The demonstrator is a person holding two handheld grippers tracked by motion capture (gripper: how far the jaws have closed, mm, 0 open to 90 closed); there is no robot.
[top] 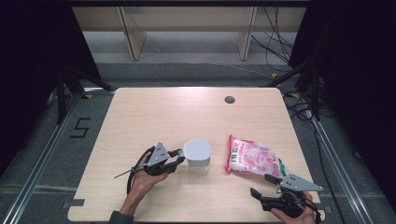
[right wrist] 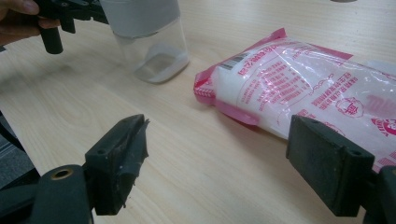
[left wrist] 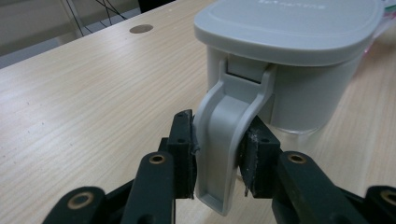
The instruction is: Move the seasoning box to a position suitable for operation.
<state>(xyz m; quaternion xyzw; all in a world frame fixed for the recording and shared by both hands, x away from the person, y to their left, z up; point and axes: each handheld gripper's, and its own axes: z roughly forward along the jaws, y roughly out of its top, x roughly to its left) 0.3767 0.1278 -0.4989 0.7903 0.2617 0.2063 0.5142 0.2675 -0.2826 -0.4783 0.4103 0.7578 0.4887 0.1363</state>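
The left hand-held gripper clamps the handle of the lidded jar mid-tabletop; the right hand-held gripper gapes wide near the pink bag. The lid's latch probably needs opening next.

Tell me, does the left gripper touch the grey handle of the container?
Touching. In the left gripper view, both black pads of the left gripper press on the sides of the handle of the lidded container.
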